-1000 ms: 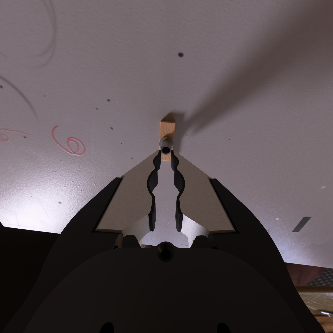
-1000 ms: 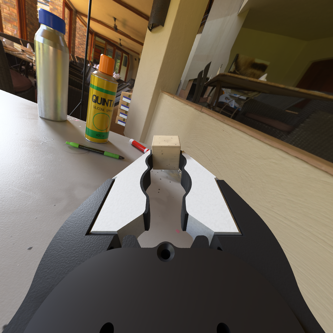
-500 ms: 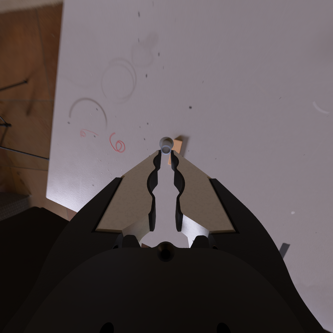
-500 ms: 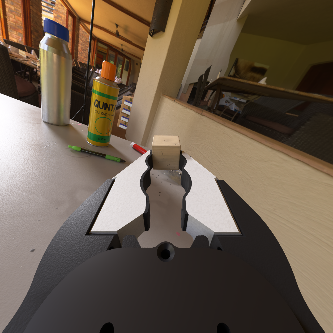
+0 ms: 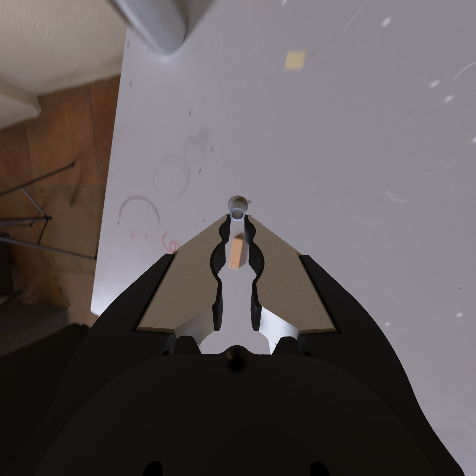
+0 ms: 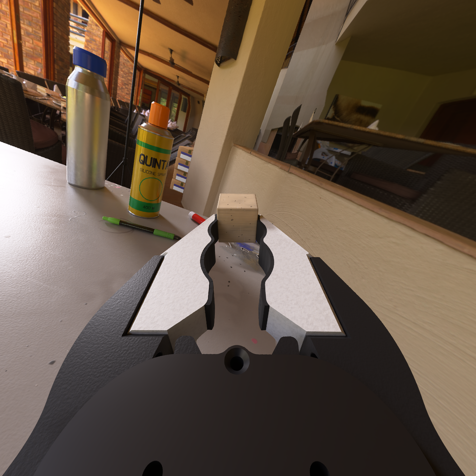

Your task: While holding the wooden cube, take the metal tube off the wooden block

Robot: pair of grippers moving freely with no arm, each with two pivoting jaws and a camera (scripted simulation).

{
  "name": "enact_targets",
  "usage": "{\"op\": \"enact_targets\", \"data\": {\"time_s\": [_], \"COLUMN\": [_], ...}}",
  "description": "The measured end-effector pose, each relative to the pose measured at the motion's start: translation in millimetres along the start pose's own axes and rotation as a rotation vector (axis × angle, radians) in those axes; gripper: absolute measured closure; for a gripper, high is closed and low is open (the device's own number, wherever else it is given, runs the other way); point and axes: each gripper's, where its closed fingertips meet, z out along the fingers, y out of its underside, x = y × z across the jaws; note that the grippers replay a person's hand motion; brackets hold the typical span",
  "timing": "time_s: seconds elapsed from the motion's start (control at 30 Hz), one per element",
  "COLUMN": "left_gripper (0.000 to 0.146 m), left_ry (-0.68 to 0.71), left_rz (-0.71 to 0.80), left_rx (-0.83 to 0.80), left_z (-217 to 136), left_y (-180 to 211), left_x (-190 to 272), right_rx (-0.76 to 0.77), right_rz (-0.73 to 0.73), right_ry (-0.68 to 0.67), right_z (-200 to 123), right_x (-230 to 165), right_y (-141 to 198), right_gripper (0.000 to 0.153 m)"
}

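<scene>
My left gripper [image 5: 237, 219] is shut on the metal tube [image 5: 237, 211], seen end-on at its fingertips, high above the table. The wooden block [image 5: 235, 253] lies far below on the grey table [image 5: 334, 180], seen in the gap between the fingers, apart from the tube. My right gripper [image 6: 237, 228] is shut on the wooden cube [image 6: 237, 217], pale and speckled, and holds it above the table [image 6: 51, 257] near a beige wall.
A silver bottle with a blue cap [image 6: 86, 123], a yellow spray can [image 6: 152, 164], a green pen [image 6: 140, 228] and a red marker [image 6: 197, 217] stand or lie ahead-left of the right gripper. The left view shows the table's left edge [image 5: 108, 206], a blurred grey cylinder [image 5: 154, 23] and a tan square [image 5: 295, 59].
My left gripper has risen with the tube, which has come off the wooden block; the block now looks small and far below. My right gripper has shifted slightly with the cube.
</scene>
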Motion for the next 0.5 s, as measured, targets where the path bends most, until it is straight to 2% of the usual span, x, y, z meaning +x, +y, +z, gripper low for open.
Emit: {"op": "enact_targets", "data": {"time_s": [0.1, 0.23, 0.37, 0.5], "left_gripper": [0.136, 0.136, 0.136, 0.136], "left_ry": [0.039, 0.146, 0.252, 0.363], "left_rz": [0.078, 0.233, 0.436, 0.611], "left_rx": [0.097, 0.239, 0.322, 0.349], "left_z": [-6.3, 0.3, 28.0, 65.7], "left_y": [-45.7, -123.0, -193.4, -245.9], "left_x": [26.9, 93.5, 177.0, 254.8], "right_rx": [-0.005, -0.016, -0.023, -0.016], "right_rz": [-0.003, -0.012, -0.017, -0.006], "right_ry": [-0.002, -0.011, -0.014, -0.010], "right_z": [0.6, 1.8, 1.9, 0.4], "right_x": [-1.0, -3.4, -3.7, -0.9], "right_y": [1.1, 2.8, 4.1, 3.2], "right_gripper": [0.124, 0.124, 0.124, 0.124]}}
